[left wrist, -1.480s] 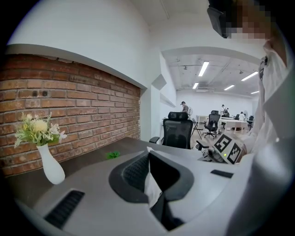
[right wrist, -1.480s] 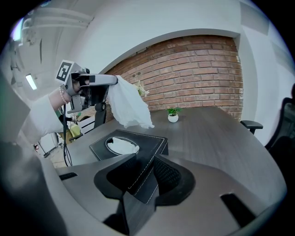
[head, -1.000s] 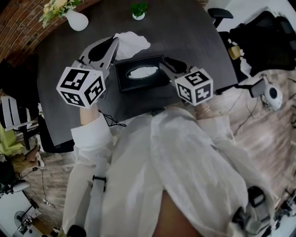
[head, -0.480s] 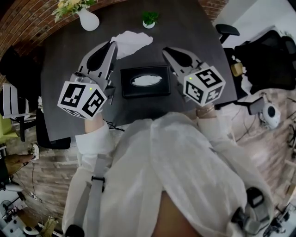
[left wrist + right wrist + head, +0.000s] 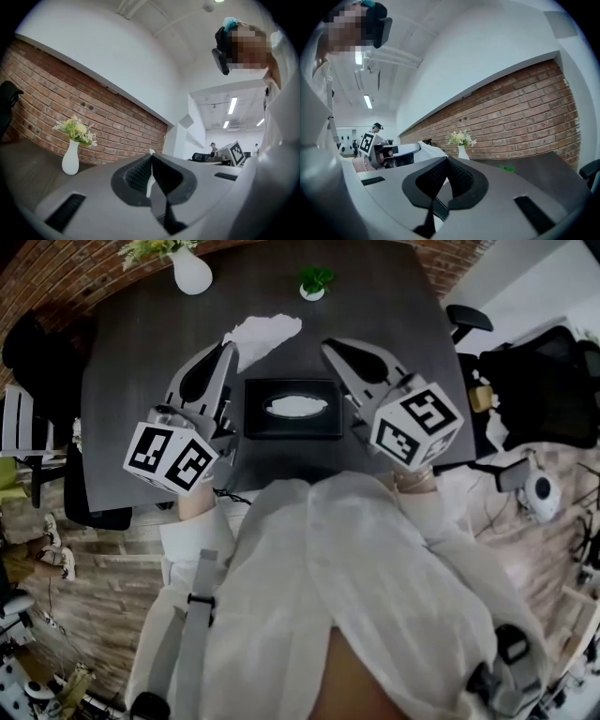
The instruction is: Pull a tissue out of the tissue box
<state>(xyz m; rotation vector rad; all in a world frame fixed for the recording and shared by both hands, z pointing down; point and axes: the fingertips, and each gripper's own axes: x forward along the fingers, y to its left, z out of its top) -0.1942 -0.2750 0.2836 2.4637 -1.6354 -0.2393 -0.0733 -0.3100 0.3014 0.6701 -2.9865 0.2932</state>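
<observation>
A black tissue box (image 5: 291,423) lies on the dark table (image 5: 141,343), and a white tissue (image 5: 295,407) shows in its top slot. My left gripper (image 5: 229,346) hovers left of the box and is shut on a pulled-out white tissue (image 5: 267,331) that spreads beyond its tips. In the left gripper view, a white sliver of that tissue (image 5: 150,174) sits between the closed pads of the left gripper (image 5: 151,157). My right gripper (image 5: 328,345) is raised at the box's right end, shut, with nothing seen in it. The right gripper view shows the right gripper (image 5: 446,161) with its jaws together.
A white vase with flowers (image 5: 190,273) and a small potted plant (image 5: 312,282) stand at the table's far edge. Black office chairs stand at the right (image 5: 464,315) and left (image 5: 37,352). Cables and gear lie on the floor to the right.
The right gripper rose from over the box's slot and its jaws closed. The left gripper shifted a little and rolled, still holding its tissue.
</observation>
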